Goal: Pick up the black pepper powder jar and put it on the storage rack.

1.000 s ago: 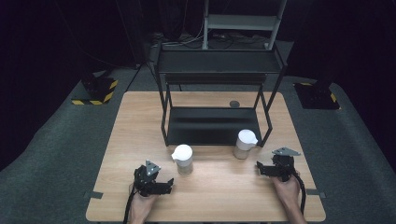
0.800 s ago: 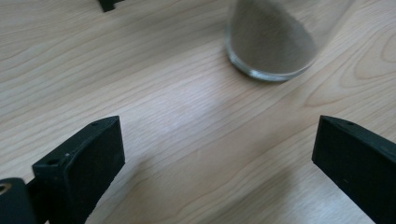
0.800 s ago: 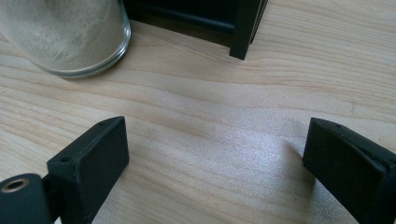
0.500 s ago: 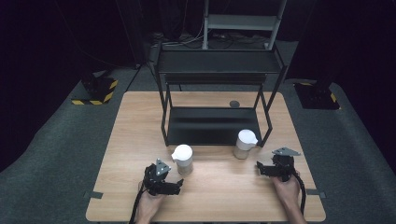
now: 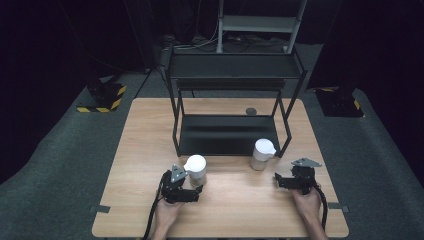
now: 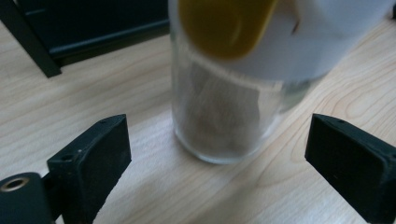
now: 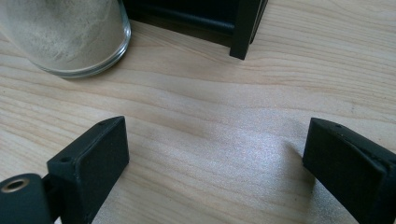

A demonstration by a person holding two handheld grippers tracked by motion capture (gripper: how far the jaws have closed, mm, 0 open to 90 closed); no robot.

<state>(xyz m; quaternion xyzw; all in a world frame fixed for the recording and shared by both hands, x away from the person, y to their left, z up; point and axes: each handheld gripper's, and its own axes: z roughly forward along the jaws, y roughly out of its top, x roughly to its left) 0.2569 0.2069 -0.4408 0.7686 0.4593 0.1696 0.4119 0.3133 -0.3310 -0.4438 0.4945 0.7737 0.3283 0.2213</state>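
Two glass jars with white lids stand on the wooden table in front of a black metal rack. The left jar (image 5: pixel 196 169) holds a pale powder and has a yellow mark on its lid (image 6: pixel 219 25). My left gripper (image 5: pixel 192 192) is open just in front of this jar (image 6: pixel 219 116), whose base sits just ahead of and between the wide-spread jaws, not touching them. The right jar (image 5: pixel 262 153) stands near the rack's front right leg. My right gripper (image 5: pixel 278 181) is open on bare wood, with that jar (image 7: pixel 70 37) ahead and to its left.
The black two-tier rack (image 5: pixel 231 107) stands at the table's middle and back; its front right leg (image 7: pixel 247 28) is close ahead of the right gripper. A small dark disc (image 5: pixel 251 111) lies behind the rack. The table's front edge is just behind both hands.
My left gripper has moved right and forward, up to the left jar. The right gripper has stayed where it was.
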